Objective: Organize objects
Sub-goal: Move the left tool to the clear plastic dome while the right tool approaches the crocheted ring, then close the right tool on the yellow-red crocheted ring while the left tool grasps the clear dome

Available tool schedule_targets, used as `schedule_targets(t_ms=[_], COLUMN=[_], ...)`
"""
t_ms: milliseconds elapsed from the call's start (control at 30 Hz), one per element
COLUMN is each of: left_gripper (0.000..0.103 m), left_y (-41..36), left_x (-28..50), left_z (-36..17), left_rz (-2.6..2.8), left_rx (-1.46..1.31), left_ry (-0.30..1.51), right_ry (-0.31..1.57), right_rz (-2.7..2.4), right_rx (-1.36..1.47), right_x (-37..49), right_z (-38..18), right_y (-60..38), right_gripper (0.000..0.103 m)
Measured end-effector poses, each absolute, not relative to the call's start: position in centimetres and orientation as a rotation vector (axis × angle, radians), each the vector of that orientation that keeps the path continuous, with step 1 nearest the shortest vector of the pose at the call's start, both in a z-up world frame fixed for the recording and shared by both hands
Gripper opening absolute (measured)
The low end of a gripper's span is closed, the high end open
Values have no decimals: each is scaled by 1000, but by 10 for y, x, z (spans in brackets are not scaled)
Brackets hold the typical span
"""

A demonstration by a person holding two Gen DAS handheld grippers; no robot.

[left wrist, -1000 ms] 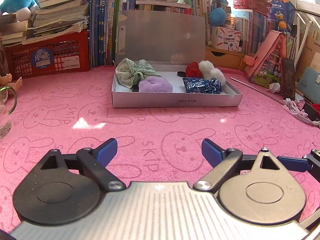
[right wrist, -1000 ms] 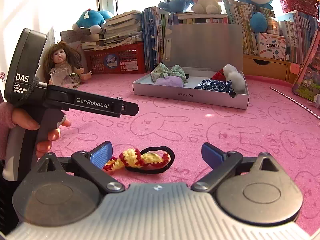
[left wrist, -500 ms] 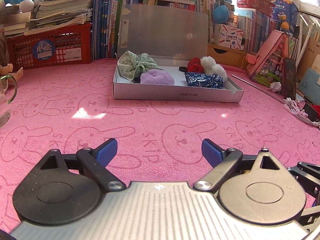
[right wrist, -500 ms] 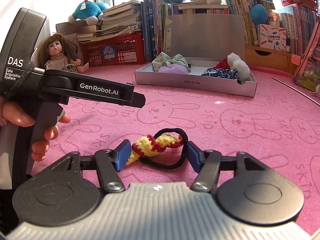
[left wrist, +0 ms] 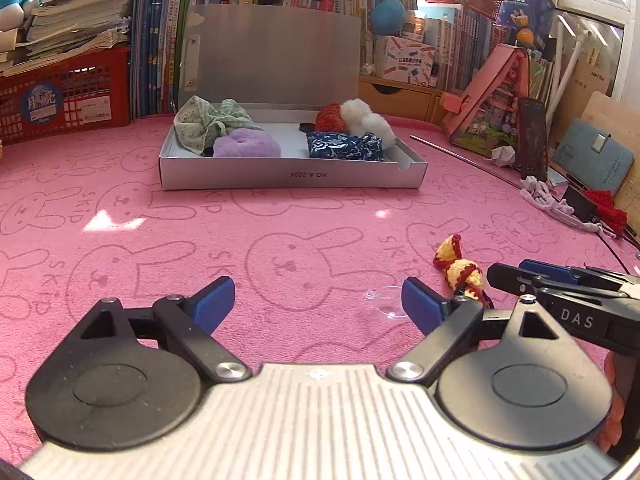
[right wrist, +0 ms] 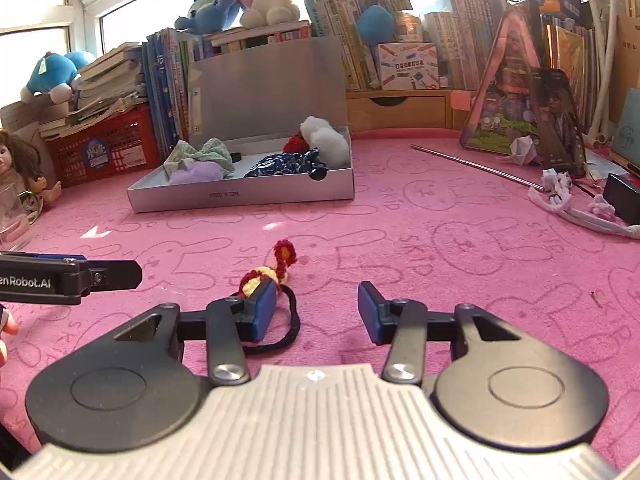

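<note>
A yellow-and-red knitted hair tie [right wrist: 276, 264] with a black elastic loop [right wrist: 294, 320] lies on the pink bunny-print cloth. My right gripper [right wrist: 318, 310] is low over it, its jaws closing. The loop sits just inside the left pad and the knit runs out past it; the pads do not press on it. My left gripper [left wrist: 316, 304] is open over bare cloth, with the hair tie [left wrist: 460, 268] and the right gripper's fingers [left wrist: 520, 278] to its right. The open silver box [left wrist: 288, 178] holds a green bow [left wrist: 208, 122], purple scrunchie [left wrist: 246, 148], blue patterned tie [left wrist: 344, 146] and white pompom [left wrist: 368, 118].
A red crate [left wrist: 64, 100] and rows of books line the back. A doll [right wrist: 20, 168] and a glass [right wrist: 16, 216] stand at the left. A metal rod [right wrist: 476, 166], white cord [right wrist: 568, 204] and black block [right wrist: 622, 196] lie at the right. A small clear disc [left wrist: 386, 300] lies near the left gripper.
The right gripper's jaws have narrowed and it has swung, so the hair tie now sits by its left pad instead of centred. The left gripper shifted; the hair tie and right gripper entered its view.
</note>
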State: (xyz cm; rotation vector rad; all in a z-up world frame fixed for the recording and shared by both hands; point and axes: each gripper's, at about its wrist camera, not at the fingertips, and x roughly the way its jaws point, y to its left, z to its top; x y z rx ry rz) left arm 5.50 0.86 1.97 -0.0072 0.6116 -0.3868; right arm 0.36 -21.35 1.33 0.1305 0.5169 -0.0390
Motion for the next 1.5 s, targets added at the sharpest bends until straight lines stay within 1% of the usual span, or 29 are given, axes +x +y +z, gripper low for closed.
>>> schedule_targets(t_ms=[100, 167, 233, 300, 367, 467, 533, 633, 767, 933, 1000, 1067, 1233, 1500], left_gripper=[90, 84, 74, 71, 67, 56, 46, 40, 38, 38, 38, 39, 47, 48], left_y=[-2, -9, -15, -18, -22, -28, -30, -30, -28, -25, -26, -27, -29, -31], left_x=[49, 45, 44, 45, 46, 48, 48, 49, 48, 49, 51, 52, 56, 55], left_z=[17, 14, 11, 7, 6, 3, 3, 4, 4, 3, 2, 2, 0, -3], left_rz=[-415, -429, -444, -454, -462, -462, -454, -463, -450, -421, -413, -407, -373, -355], left_rx=[23, 39, 45, 39, 36, 35, 46, 42, 40, 45, 43, 42, 53, 95], left_ry=[607, 609, 623, 633, 638, 642, 635, 636, 629, 622, 616, 612, 600, 581], right_ry=[524, 518, 507, 497, 490, 488, 486, 490, 506, 533, 544, 547, 570, 597], right_rz=[-61, -48, -22, -2, 22, 54, 73, 87, 96, 100, 99, 83, 51, 52], right_rx=[165, 187, 203, 203, 200, 190, 183, 181, 195, 186, 175, 157, 136, 119], right_x=[7, 6, 4, 2, 1, 2, 2, 6, 12, 17, 19, 20, 24, 27], right_z=[12, 12, 13, 14, 15, 15, 17, 17, 16, 12, 10, 10, 8, 6], right_y=[-224, -228, -229, -227, -223, -218, -214, -211, -208, -203, -200, -197, -193, -191], right_gripper=[52, 52, 52, 55, 55, 55, 55, 55, 54, 50, 47, 43, 42, 42])
